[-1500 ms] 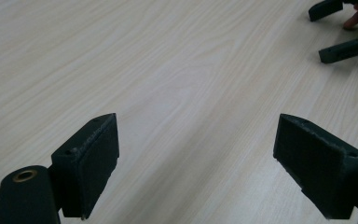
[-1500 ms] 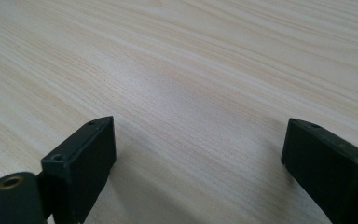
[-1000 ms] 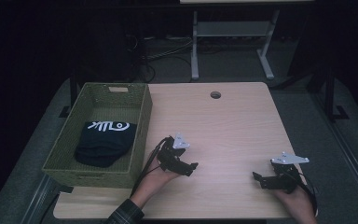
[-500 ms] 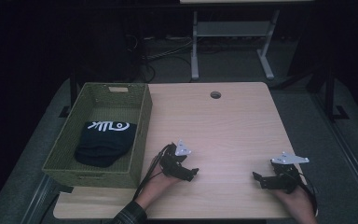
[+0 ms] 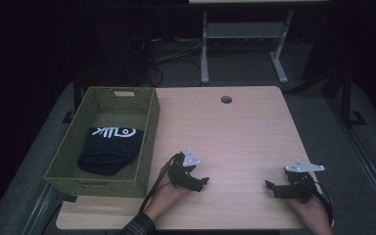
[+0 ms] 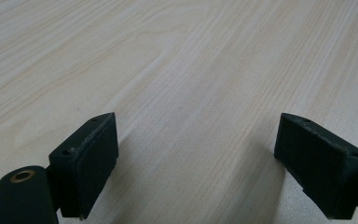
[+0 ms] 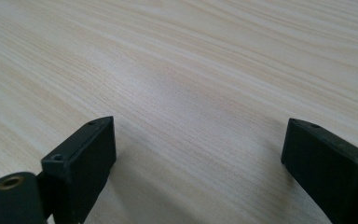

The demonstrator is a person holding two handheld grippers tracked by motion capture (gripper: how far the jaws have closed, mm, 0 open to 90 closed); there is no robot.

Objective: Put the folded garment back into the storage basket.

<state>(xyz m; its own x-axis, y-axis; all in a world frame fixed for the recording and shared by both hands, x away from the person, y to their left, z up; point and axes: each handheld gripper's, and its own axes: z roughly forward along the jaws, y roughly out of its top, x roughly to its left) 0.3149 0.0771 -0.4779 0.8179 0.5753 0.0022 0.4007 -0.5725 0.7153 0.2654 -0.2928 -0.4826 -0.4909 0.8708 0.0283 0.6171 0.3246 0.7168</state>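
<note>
Both grippers probably near table edge.

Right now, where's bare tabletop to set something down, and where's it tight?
Free: the light wood tabletop from the round cable hole down to the two grippers, and the strip between the left gripper and right gripper. Crowded: the left edge, taken by the green woven basket holding a folded black garment with white lettering.
</note>
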